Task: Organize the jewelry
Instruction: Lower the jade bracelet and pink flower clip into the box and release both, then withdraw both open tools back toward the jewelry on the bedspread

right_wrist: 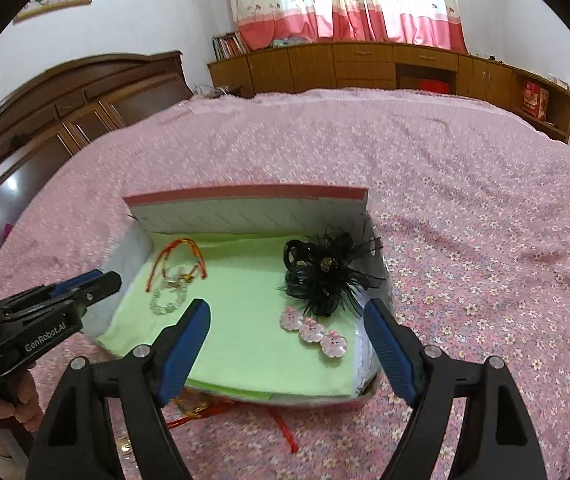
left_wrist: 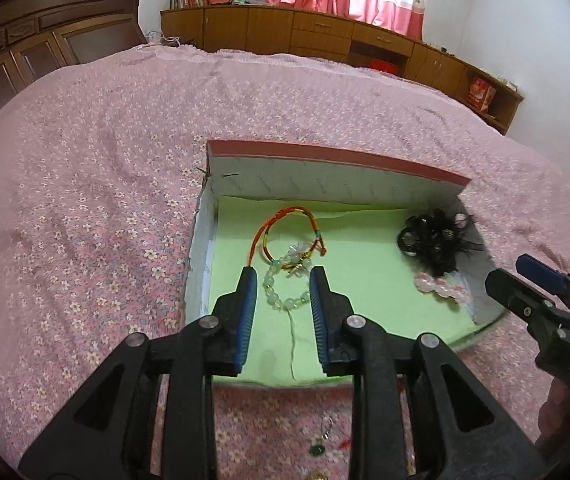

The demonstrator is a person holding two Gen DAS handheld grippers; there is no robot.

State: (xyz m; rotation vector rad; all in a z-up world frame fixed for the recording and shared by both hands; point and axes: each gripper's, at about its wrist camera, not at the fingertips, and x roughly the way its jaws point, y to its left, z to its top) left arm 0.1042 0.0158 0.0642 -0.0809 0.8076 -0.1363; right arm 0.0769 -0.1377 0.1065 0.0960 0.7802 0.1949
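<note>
— Since both tools hang empty over the box [left_wrist: 337, 156], why apart?
— Left tool [left_wrist: 283, 276] is slightly parted above the bead bracelet [left_wrist: 285, 288] lying inside; right tool [right_wrist: 287, 312] gapes wide near the black hair flower [right_wrist: 325, 276]. More pieces wait on the bed [left_wrist: 85, 200].

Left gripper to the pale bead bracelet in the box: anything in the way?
Nothing visible. The left gripper hangs open right above the pale bead bracelet on the box's green liner. An orange cord bracelet overlaps its far end.
</note>
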